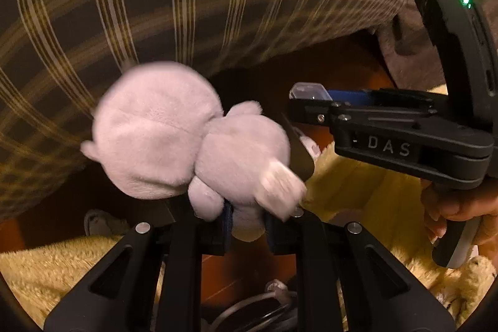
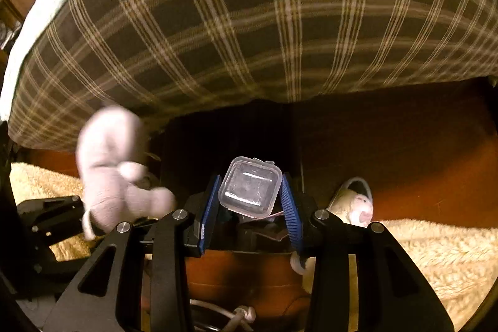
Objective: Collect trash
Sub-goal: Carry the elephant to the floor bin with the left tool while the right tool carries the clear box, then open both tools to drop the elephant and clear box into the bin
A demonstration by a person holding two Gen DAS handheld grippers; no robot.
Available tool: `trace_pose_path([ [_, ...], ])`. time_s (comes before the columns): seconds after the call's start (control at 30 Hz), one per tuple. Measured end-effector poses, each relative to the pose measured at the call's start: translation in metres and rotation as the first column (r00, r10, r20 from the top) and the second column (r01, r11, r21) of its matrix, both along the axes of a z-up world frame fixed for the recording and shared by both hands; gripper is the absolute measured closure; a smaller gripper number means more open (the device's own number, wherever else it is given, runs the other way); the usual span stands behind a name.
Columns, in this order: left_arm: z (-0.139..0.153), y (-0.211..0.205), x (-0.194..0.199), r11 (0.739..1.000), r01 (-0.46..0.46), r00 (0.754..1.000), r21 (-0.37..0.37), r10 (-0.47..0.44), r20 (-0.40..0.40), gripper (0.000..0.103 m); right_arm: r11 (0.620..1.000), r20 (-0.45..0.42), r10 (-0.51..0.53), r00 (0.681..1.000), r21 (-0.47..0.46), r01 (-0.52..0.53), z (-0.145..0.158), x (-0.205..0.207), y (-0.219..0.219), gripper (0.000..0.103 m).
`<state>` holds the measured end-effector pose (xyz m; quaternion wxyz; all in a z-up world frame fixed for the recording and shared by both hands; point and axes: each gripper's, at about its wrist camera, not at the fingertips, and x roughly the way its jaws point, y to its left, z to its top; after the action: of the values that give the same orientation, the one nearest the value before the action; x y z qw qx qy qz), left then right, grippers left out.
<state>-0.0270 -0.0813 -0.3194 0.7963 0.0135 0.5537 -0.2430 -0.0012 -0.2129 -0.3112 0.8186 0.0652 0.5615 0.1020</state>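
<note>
My left gripper is shut on a pale pink plush toy, holding it by its lower body above the floor. The toy also shows blurred in the right wrist view, at the left. My right gripper is shut on a small clear plastic case, pinched between its blue pads. In the left wrist view the right gripper comes in from the right with the clear case at its tip, close beside the toy.
A plaid-covered mattress hangs over a dark gap above the brown floor. A fluffy cream rug lies below. A small white shoe sits at the rug's edge. White cables lie under the grippers.
</note>
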Motion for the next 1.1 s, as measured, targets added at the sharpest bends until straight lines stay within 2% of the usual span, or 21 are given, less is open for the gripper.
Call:
trace_pose_path([
  [0.1, -0.014, 0.003, 0.001, 1.0, -0.016, 0.998, -0.002, 0.016, -0.056, 0.088, 1.0, -0.014, 0.002, 1.0, -0.003, -0.002, -0.006, -0.001, 0.003, 0.063],
  [0.17, -0.021, 0.005, 0.003, 0.999, -0.031, 0.998, 0.027, 0.032, -0.053, 0.088, 1.0, -0.022, -0.001, 1.0, 0.004, 0.001, -0.011, -0.001, 0.005, 0.063],
  [0.43, -0.038, 0.0, 0.021, 0.996, -0.074, 0.995, 0.041, 0.076, -0.062, 0.088, 0.999, -0.04, -0.013, 0.999, 0.032, 0.014, -0.036, 0.006, 0.01, 0.063],
  [0.57, -0.041, 0.008, 0.033, 0.994, -0.097, 0.992, 0.047, 0.101, -0.076, 0.086, 0.999, -0.044, -0.021, 0.999, 0.032, 0.022, -0.039, 0.013, 0.016, 0.062],
  [0.6, -0.041, 0.007, 0.034, 0.994, -0.097, 0.992, 0.049, 0.101, -0.074, 0.083, 0.999, -0.042, -0.025, 0.999, 0.032, 0.026, -0.039, 0.012, 0.017, 0.062],
  [0.67, -0.037, 0.006, 0.033, 0.994, -0.099, 0.994, 0.053, 0.101, -0.051, 0.071, 0.999, -0.045, -0.032, 0.998, 0.033, 0.033, -0.041, 0.013, 0.017, 0.062],
  [0.7, -0.035, 0.006, 0.033, 0.993, -0.103, 0.994, 0.055, 0.105, -0.043, 0.062, 0.999, -0.046, -0.034, 0.998, 0.035, 0.035, -0.041, 0.014, 0.017, 0.06],
  [0.73, -0.033, 0.006, 0.033, 0.993, -0.109, 0.993, 0.055, 0.111, -0.032, 0.057, 0.999, -0.044, -0.038, 0.998, 0.035, 0.04, -0.038, 0.011, 0.012, 0.052],
  [0.77, -0.031, 0.007, 0.033, 0.992, -0.113, 0.993, 0.053, 0.115, -0.025, 0.057, 0.998, -0.037, -0.045, 0.998, 0.037, 0.046, -0.037, 0.01, 0.011, 0.046],
  [0.9, -0.023, 0.012, 0.034, 0.99, -0.131, 0.991, 0.057, 0.131, -0.005, 0.056, 0.997, -0.018, -0.063, 0.998, 0.031, 0.064, -0.028, 0.012, 0.008, 0.041],
  [0.93, -0.02, 0.014, 0.033, 0.989, -0.136, 0.991, 0.056, 0.136, -0.001, 0.054, 0.997, -0.01, -0.07, 0.998, 0.028, 0.07, -0.025, 0.011, 0.006, 0.04],
  [1.03, -0.009, 0.018, 0.027, 0.987, -0.15, 0.988, 0.061, 0.149, 0.028, 0.045, 0.996, 0.023, -0.09, 0.996, 0.021, 0.09, -0.013, 0.006, 0.001, 0.025],
  [1.1, 0.0, 0.02, 0.025, 0.985, -0.159, 0.986, 0.067, 0.156, 0.05, 0.039, 0.995, 0.053, -0.097, 0.994, 0.005, 0.096, -0.001, 0.002, -0.002, 0.021],
])
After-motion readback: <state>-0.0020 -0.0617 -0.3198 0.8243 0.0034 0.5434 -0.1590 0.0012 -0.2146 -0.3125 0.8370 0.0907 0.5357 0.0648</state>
